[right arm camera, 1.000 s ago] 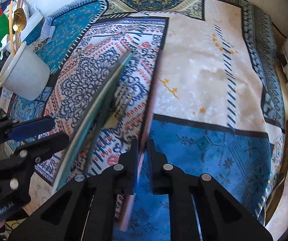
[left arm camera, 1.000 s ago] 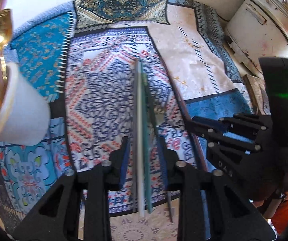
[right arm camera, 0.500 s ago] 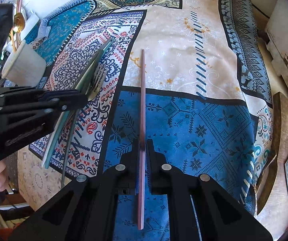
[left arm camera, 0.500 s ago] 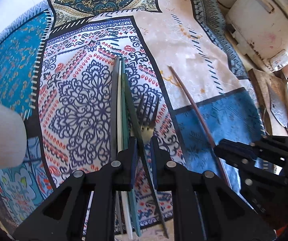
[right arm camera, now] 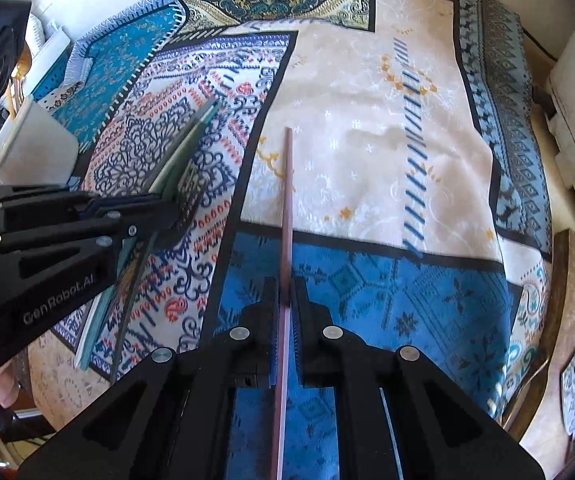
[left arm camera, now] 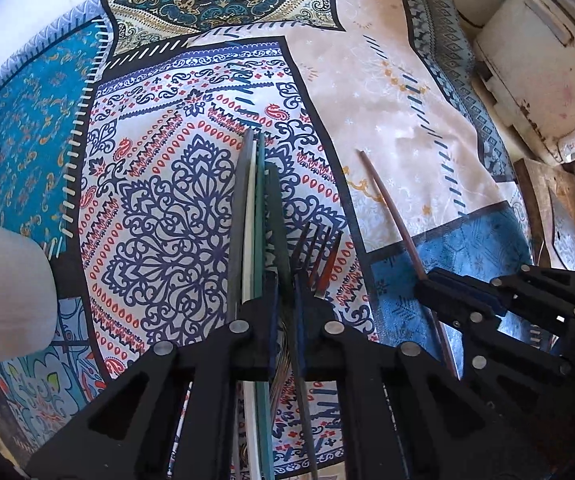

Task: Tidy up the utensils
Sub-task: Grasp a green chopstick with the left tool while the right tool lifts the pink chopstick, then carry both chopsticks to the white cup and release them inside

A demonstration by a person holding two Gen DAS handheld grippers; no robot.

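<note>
My left gripper (left arm camera: 285, 290) is shut on a dark chopstick (left arm camera: 277, 208) that runs forward between its pads. White, teal and dark chopsticks (left arm camera: 252, 200) lie bundled just left of it on the patterned cloth, and a metal fork (left arm camera: 317, 256) lies just right. My right gripper (right arm camera: 285, 296) is shut on a reddish-brown chopstick (right arm camera: 287, 200), held pointing forward over the cloth; it shows in the left wrist view too (left arm camera: 387, 208). The left gripper (right arm camera: 167, 208) is at the left of the right wrist view, over the bundle (right arm camera: 183, 160).
A white cup (right arm camera: 31, 148) with gold utensils stands at the far left on the patterned tablecloth (right arm camera: 367, 120). A white appliance (left arm camera: 527, 60) sits beyond the table's right edge, with wooden boards (right arm camera: 567, 320) beside it.
The left gripper closed on the dark chopstick beside the fork and lifted it slightly. The right gripper, holding the reddish-brown chopstick, shifted little in the last half second.
</note>
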